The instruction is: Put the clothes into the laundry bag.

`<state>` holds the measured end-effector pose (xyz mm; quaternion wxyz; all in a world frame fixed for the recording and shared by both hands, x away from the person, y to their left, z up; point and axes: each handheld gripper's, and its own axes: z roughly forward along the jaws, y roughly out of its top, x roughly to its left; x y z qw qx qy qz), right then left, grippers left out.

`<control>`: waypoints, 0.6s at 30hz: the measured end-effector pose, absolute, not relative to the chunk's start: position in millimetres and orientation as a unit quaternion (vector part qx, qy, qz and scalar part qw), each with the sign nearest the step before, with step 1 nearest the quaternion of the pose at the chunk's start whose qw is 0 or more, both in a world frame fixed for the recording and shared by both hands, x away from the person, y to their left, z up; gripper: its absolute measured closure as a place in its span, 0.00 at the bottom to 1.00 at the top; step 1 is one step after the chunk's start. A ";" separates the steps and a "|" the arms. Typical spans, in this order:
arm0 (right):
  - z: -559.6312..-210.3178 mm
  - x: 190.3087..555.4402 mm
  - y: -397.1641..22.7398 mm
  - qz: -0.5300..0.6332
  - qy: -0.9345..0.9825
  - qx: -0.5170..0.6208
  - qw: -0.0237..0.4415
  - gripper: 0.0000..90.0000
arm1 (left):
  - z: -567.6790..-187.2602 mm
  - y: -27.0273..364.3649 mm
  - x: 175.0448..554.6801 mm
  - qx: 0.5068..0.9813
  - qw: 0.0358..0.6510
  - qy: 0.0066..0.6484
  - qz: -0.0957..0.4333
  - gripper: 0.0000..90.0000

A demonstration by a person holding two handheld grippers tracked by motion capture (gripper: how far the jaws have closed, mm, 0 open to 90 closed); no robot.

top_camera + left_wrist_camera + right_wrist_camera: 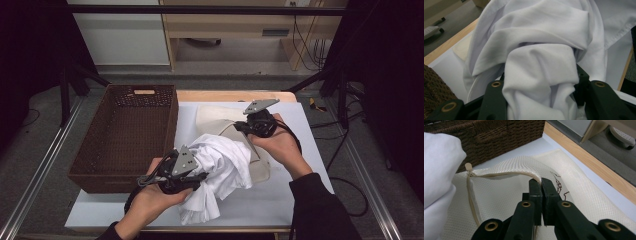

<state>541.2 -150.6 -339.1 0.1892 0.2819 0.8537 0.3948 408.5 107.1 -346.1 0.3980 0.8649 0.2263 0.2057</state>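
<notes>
I hold the bunched white cotton garment (220, 170) in the left hand-held gripper (197, 176), just beside the cream mesh zippered laundry bag (579, 192); the right hand-held gripper (541, 182) pinches its zipper edge up.

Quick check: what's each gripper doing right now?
Left gripper: closed on the bunched white shirt.
Right gripper: closed, pinching the zipper edge of the cream mesh bag.
</notes>
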 end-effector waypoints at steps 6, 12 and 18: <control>-338.3 540.5 -150.8 0.393 0.854 0.281 0.191 0.98 | -349.4 104.6 410.1 0.867 0.394 0.226 0.206 0.59; -338.2 540.6 -150.8 0.395 0.853 0.282 0.191 0.98 | -352.0 94.5 408.6 0.870 0.392 0.219 0.202 0.59; -338.6 540.1 -150.6 0.398 0.852 0.282 0.192 0.98 | -358.1 84.6 413.2 0.875 0.384 0.217 0.198 0.59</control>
